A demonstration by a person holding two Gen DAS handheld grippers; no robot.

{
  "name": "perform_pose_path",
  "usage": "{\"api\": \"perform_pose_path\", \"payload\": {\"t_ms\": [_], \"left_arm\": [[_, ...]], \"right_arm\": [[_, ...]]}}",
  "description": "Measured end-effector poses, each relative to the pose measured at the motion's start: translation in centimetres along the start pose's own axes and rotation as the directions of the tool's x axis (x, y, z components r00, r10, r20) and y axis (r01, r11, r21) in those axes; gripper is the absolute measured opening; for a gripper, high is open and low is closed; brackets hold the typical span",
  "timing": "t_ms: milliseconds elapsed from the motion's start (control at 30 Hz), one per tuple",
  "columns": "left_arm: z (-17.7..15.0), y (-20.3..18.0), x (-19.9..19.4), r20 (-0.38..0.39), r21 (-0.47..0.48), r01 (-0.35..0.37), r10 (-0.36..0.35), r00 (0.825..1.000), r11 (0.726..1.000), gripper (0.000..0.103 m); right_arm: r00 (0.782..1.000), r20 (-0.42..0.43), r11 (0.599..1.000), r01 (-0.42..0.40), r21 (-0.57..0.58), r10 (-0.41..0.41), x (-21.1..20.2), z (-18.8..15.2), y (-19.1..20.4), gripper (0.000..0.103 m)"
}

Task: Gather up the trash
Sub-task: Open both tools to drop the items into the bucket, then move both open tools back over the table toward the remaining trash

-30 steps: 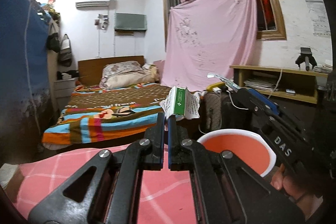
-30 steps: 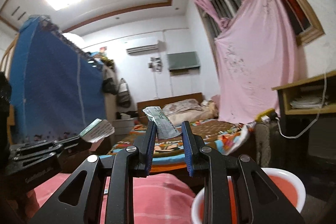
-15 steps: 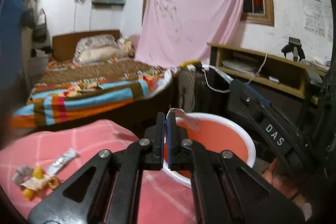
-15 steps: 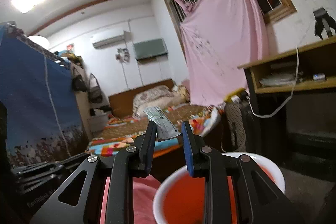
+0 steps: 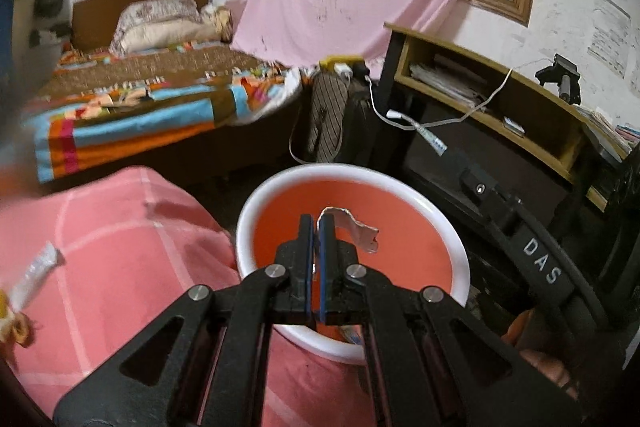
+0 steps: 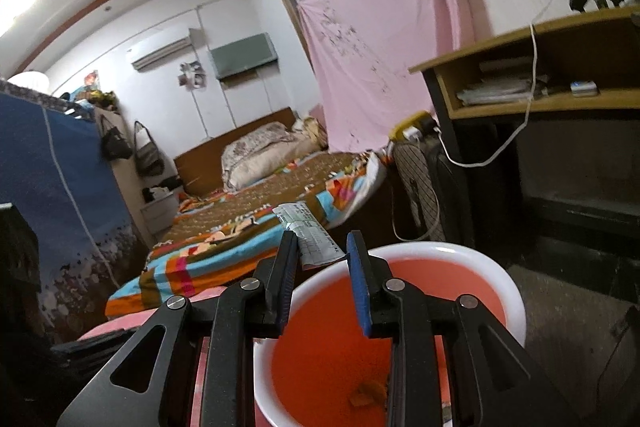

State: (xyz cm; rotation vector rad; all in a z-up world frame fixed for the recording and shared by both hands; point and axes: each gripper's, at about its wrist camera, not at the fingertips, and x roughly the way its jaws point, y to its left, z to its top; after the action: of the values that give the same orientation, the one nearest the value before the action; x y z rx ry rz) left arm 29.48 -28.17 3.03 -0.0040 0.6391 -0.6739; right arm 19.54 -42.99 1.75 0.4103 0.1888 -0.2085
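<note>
Your orange bin [image 5: 420,259] sits just beyond and below both tools, beside the pink-clothed surface [image 5: 120,247]. Your left tool [image 5: 316,227] pinches a torn wrapper [image 5: 360,231] over its mouth, ready to drop. Your right tool [image 6: 322,247] clamps a folded packet [image 6: 308,235] at the rim.

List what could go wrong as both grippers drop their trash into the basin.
1. The right gripper holds its wrapper near the basin's far rim, so it may fall outside.
2. The left gripper pinches a thin scrap over the basin; it might cling to the pads on release.
3. Both grippers crowd the same basin and could bump each other.
</note>
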Motion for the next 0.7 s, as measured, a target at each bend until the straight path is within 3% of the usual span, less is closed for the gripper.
{"api": "perform_pose_path", "payload": {"t_ms": [333,700], "left_arm": [[-0.2,0.2,1.2,-0.083,-0.054,0.026,-0.030,0.996,0.998,0.000],[0.0,1.3,0.2,-0.060,-0.104,0.000,-0.006,0.998,0.995,0.005]], "right_arm": [[0.997,-0.069,0.999,0.029,0.020,-0.028,0.8,-0.4,-0.5,0.025],[0.998,-0.060,0.999,0.034,0.021,-0.032,0.3,-0.3,-0.3,0.038]]}}
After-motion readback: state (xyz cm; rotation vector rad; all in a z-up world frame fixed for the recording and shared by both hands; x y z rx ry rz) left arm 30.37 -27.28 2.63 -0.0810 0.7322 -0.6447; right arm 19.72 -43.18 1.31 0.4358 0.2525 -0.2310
